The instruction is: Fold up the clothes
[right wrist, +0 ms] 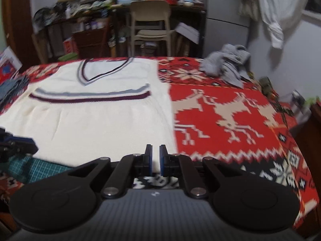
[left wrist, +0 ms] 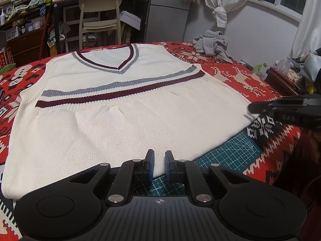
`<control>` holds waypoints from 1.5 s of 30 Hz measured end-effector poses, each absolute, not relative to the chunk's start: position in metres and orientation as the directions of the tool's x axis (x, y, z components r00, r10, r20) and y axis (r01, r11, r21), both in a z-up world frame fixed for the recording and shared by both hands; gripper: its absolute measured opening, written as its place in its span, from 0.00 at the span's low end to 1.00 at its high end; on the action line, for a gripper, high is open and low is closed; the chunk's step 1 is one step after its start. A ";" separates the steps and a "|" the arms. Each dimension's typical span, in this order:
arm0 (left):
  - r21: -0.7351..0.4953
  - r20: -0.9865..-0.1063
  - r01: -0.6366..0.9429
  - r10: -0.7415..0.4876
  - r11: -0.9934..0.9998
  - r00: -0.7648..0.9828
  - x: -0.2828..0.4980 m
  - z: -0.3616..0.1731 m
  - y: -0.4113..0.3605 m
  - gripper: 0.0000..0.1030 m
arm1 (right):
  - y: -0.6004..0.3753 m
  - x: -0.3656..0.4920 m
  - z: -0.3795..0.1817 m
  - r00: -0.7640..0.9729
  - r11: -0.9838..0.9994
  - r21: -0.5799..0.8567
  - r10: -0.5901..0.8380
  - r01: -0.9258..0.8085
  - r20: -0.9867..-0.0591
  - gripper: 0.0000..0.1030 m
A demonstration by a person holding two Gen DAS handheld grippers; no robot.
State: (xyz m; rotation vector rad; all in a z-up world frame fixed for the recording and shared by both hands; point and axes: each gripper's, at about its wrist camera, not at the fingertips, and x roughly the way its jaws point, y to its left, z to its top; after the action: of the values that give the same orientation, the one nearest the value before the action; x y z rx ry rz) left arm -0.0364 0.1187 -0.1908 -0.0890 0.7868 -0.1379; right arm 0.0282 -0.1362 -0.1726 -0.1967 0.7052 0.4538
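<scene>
Left wrist view: a cream knit vest (left wrist: 112,108), hem folded up, lies flat on a red patterned blanket (left wrist: 240,76); the left gripper (left wrist: 159,161) pinches its near edge. Right wrist view: the right gripper (right wrist: 155,158) clamps the vest's (right wrist: 96,124) near right corner; soft, light, floppy knit, probably best held by corners

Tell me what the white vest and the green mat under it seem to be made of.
White vest: knitted yarn, likely wool or acrylic; visible stitch rows, ribbed hem band, matte. Green mat: looks like a rubbery or vinyl cutting mat; flat, printed with a pale grid.
</scene>
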 end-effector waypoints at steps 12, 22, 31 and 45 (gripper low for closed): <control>-0.137 -0.689 0.076 -0.150 0.988 0.709 -0.038 -0.191 0.117 0.18 | -0.131 0.019 -0.174 0.630 0.896 0.097 0.378 -0.433 -0.679 0.08; -0.227 -0.628 0.003 -0.149 0.974 0.764 -0.051 -0.180 0.137 0.23 | -0.056 0.008 -0.183 0.548 0.800 0.127 0.507 -0.587 -0.666 0.08; -0.333 -0.674 -0.128 -0.141 0.934 0.725 -0.061 -0.196 0.178 0.03 | -0.048 0.001 -0.189 0.536 0.779 0.101 0.513 -0.619 -0.671 0.08; -0.489 -0.621 -0.236 -0.144 0.840 0.771 -0.067 -0.185 0.206 0.03 | -0.052 0.004 -0.190 0.533 0.779 0.111 0.518 -0.617 -0.669 0.08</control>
State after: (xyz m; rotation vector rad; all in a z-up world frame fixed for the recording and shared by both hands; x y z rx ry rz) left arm -0.0673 0.2057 -0.1846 -0.5840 0.6993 0.0532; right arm 0.0043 -0.0521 -0.1900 -0.1448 0.7472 0.6788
